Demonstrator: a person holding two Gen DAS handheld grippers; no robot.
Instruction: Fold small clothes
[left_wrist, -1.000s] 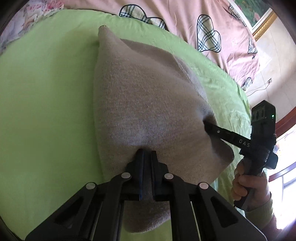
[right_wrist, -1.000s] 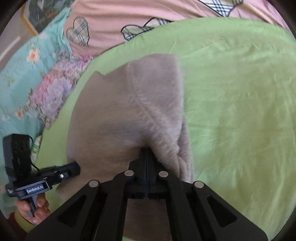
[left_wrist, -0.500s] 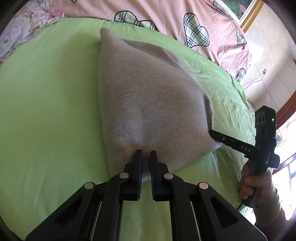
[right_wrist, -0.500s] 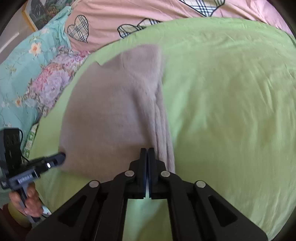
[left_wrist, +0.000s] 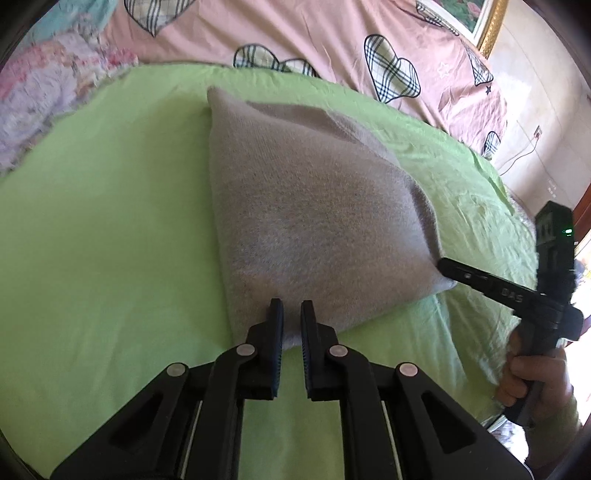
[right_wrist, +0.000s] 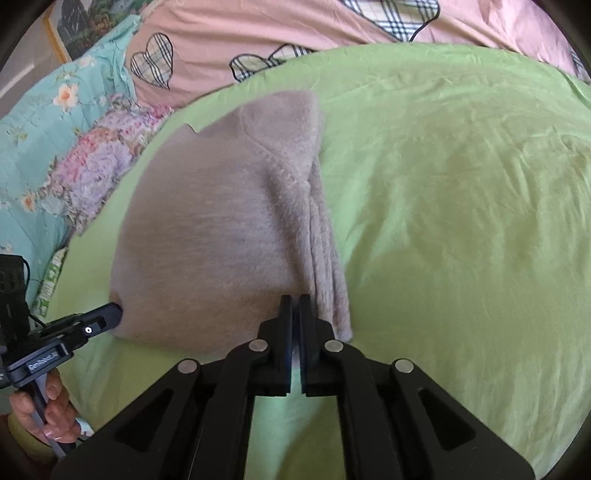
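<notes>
Left gripper (left_wrist: 291, 314): the jaws are opening, a visible gap between the fingers, with the near hem of the grey knit garment (left_wrist: 314, 221) lying in that gap and no longer pinched. Right gripper (right_wrist: 294, 306): the jaws are also opening, though only a thin slit shows; the hem lies at the tips, and whether the pads press on it cannot be told. Both grippers sit at the near corners of the garment, one per corner, which suggests a fold edge being laid down square and let go. The garment lies flat on the green sheet (left_wrist: 110, 240), folded into a rough rectangle, fuzzy in texture, with ribbed layers stacked along its right edge (right_wrist: 325, 266). Beyond it lies a pink quilt (left_wrist: 332, 44) with plaid hearts
</notes>
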